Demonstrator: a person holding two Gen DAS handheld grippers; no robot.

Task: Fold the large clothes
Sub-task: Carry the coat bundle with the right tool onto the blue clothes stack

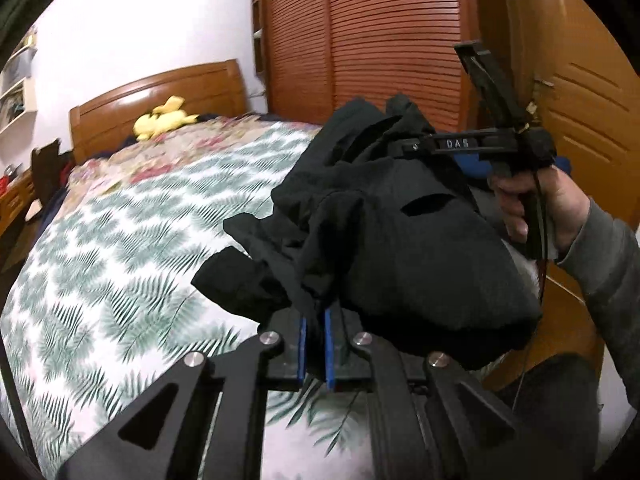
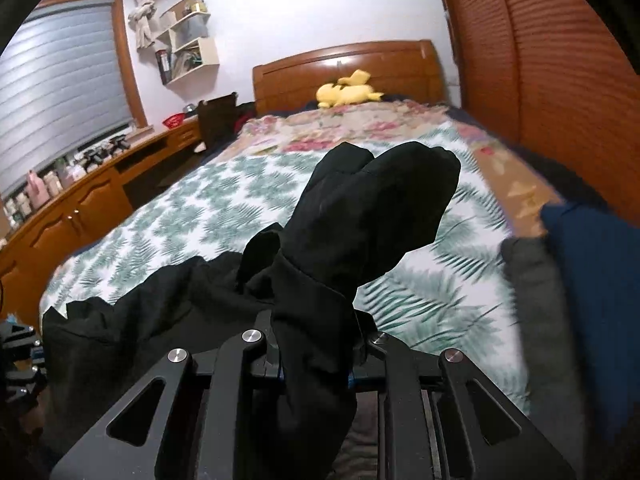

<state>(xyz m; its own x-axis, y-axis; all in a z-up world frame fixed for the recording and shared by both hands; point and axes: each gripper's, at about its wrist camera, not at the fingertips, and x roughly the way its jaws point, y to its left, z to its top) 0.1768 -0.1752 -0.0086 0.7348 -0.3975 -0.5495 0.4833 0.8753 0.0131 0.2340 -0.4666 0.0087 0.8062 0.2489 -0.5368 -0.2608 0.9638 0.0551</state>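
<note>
A black garment (image 1: 400, 240) hangs in the air above the bed (image 1: 120, 240), stretched between my two grippers. My left gripper (image 1: 316, 320) is shut on one bunched edge, its blue pads pinching the cloth. In the left wrist view the right gripper (image 1: 404, 146) shows at upper right, a hand (image 1: 540, 204) holding it, with the cloth draped over its jaws. In the right wrist view my right gripper (image 2: 316, 360) is shut on a thick fold of the black garment (image 2: 360, 220), which covers its fingertips and trails left and down.
The bed (image 2: 200, 208) has a leaf-print cover and a floral blanket (image 2: 340, 124) further back. A yellow plush toy (image 2: 348, 92) lies by the headboard. Slatted wardrobe doors (image 1: 380, 40) stand to the right. A wooden desk (image 2: 80, 200) runs along the left. Folded blue and grey clothes (image 2: 580, 280) lie at right.
</note>
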